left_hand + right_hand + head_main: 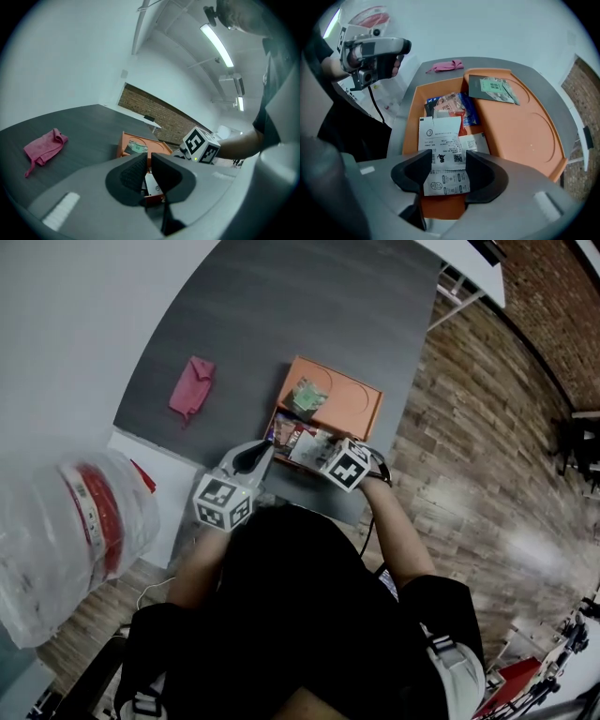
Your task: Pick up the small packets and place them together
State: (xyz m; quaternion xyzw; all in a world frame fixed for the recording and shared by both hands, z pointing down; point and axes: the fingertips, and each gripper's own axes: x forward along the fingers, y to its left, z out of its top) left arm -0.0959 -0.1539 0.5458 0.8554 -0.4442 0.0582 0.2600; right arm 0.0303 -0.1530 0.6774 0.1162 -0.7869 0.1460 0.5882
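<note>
While our right gripper (449, 160) hangs over the orange tray (525, 136), we read its jaws spread wide | white packet (440, 138) lies in tray between them | left gripper (148, 161): jaws nearly pressed together, empty | other packets (452, 108) in same tray

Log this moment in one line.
right tongs open around white packet in tray | left tongs nearly shut by tray
</note>
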